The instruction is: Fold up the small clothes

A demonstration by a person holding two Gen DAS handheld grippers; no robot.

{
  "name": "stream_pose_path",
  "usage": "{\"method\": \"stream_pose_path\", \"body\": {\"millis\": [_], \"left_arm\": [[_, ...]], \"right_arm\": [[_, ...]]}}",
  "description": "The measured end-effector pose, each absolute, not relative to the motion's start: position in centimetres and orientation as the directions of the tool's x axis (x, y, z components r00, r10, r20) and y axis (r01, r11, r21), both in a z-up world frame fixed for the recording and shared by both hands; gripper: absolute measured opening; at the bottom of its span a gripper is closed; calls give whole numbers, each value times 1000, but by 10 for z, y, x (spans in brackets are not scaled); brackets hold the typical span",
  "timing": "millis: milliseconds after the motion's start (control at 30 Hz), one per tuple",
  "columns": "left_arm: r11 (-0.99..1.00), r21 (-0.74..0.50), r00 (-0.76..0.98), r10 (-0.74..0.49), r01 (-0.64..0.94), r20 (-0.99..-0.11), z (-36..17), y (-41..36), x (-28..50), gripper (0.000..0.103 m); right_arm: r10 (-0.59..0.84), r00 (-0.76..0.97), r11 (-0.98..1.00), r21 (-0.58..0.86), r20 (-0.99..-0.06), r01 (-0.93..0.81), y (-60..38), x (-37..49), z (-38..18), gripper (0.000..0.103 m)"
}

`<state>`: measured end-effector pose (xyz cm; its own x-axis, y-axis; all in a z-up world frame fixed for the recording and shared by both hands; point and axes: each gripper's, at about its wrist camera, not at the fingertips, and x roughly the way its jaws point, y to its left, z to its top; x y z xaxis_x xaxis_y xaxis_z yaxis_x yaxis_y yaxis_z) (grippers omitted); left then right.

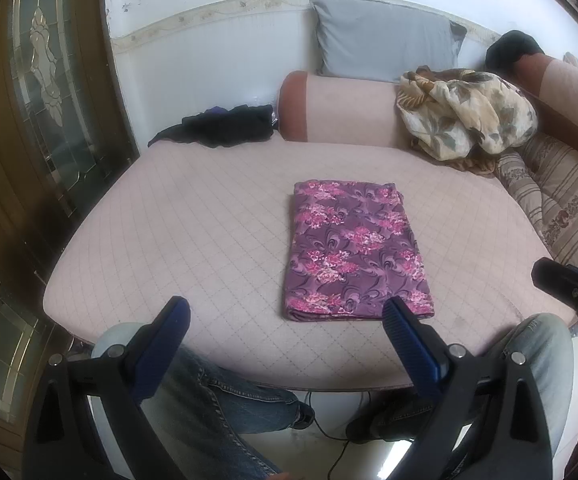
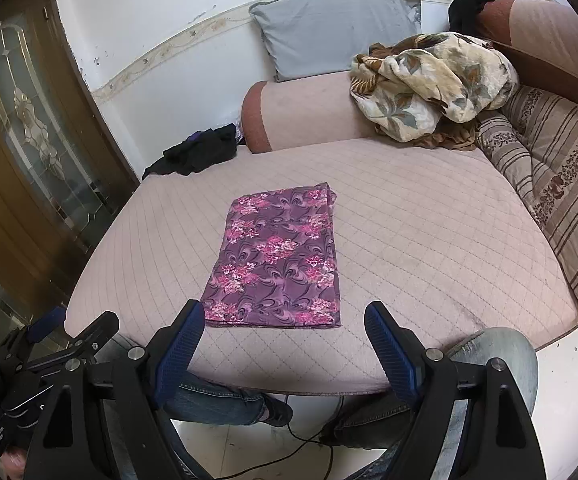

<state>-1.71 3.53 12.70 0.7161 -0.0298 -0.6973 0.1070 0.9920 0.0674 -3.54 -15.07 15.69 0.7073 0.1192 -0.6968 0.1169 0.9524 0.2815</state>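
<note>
The purple floral cloth (image 1: 355,250) lies folded into a flat rectangle at the centre of the frame on the quilted pink mattress (image 1: 177,216). It looks thin, limp and light, likely slippery; pinch its 2 near corners. The left gripper (image 1: 285,322) and right gripper (image 2: 285,326) hover at the bottom, jaws spread, empty.

Bare mattress (image 2: 429,240) around folded cloth (image 2: 277,260), bolster (image 2: 309,116) behind

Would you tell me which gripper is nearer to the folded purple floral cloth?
Right. The right gripper faces the cloth squarely at its near edge; the left gripper sits off its left corner, seemingly slightly farther back.
</note>
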Motion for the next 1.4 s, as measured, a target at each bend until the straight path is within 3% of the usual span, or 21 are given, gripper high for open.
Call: {"method": "stream_pose_path", "body": {"millis": [1400], "left_arm": [[989,75,659,-25,124,-752,96,42,21,96]], "right_arm": [[142,649,952,282,-747,116,-159,-1,121,86]]}}
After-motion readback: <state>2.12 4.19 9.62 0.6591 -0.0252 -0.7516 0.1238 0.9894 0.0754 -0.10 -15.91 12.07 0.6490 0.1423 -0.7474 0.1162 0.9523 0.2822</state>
